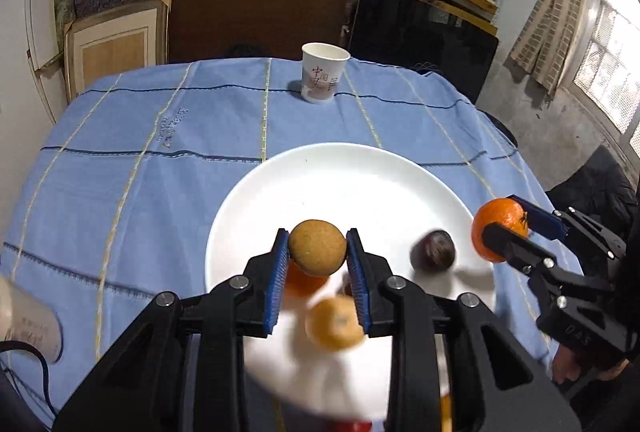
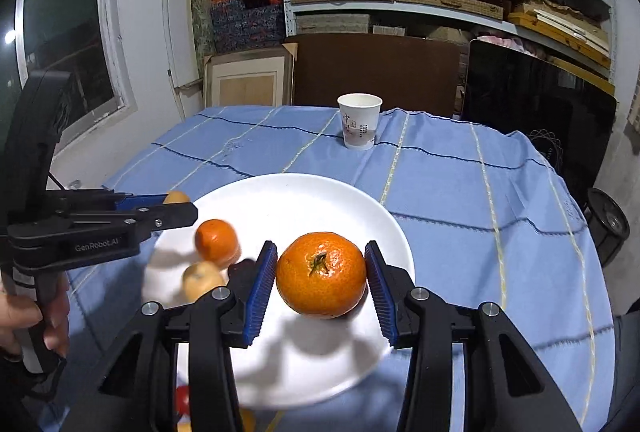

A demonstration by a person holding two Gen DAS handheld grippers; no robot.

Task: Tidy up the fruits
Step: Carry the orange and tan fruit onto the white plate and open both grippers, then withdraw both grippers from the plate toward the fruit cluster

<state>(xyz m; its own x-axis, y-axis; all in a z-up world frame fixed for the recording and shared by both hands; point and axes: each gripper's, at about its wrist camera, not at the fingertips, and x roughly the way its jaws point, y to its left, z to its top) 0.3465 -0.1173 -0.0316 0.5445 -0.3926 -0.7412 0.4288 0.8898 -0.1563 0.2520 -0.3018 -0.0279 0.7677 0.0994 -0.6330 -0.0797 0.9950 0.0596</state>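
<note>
A white plate (image 1: 360, 184) lies on the blue tablecloth; it also shows in the right wrist view (image 2: 304, 200). My left gripper (image 1: 318, 252) is shut on a small tan round fruit (image 1: 317, 247) above the plate's near side. My right gripper (image 2: 320, 274) is shut on an orange mandarin (image 2: 321, 274) above the plate's right edge; it shows too in the left wrist view (image 1: 499, 232). On the plate lie a small orange fruit (image 2: 216, 239), a yellowish fruit (image 2: 202, 280) and a dark round fruit (image 1: 433, 250).
A white paper cup (image 1: 323, 77) stands near the table's far edge. A second paper cup (image 1: 28, 324) lies at the left near edge. Shelves with boxes and dark panels stand behind the table. A red fruit (image 2: 182, 398) shows below the plate.
</note>
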